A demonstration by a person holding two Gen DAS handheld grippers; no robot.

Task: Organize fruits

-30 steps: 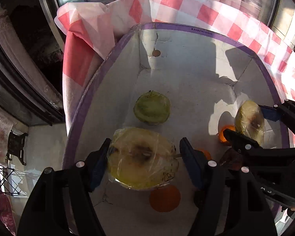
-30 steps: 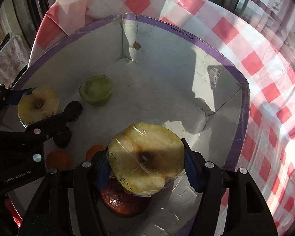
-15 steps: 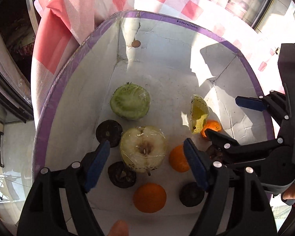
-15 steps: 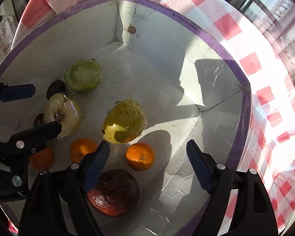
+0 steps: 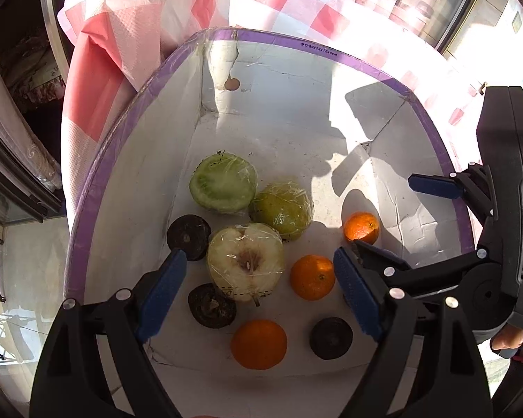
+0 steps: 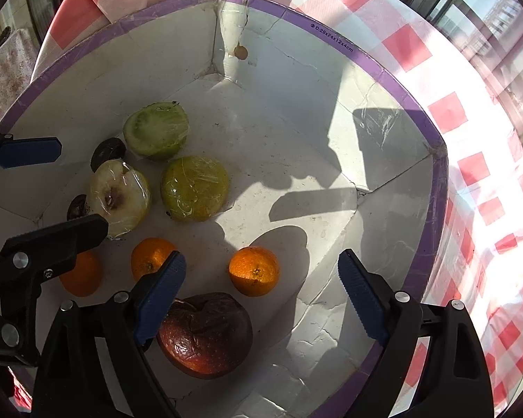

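The fruits are being kept in a white cardboard box [image 6: 331, 80], creased and cracked on its floor and edged with purple tape. A cling-wrapped apple half [image 5: 245, 261], pale with a brown core facing up, is lying near the box's left side; just beside it a second wrapped half [image 5: 281, 209] is lying dome-up, glossy and yellow-green, and a wrapped green half [image 5: 223, 188] is resting behind both. Three small round oranges [image 6: 254, 270] with dimpled skin are scattered along the near floor, dark disc-shaped wrinkled fruits [image 5: 189, 237] are set around the pale half, and a shrivelled red-brown apple [image 6: 205, 334] is lying at the near edge. The left tongs [image 5: 258, 292] are being held wide apart above the pale half, nothing gripped, the jaws having just been opening. The right tongs [image 6: 261, 292] are likewise being held wide and empty above an orange, also just opened. The box is being carried on a desk covered by a red-and-white checked cloth [image 6: 470, 122].
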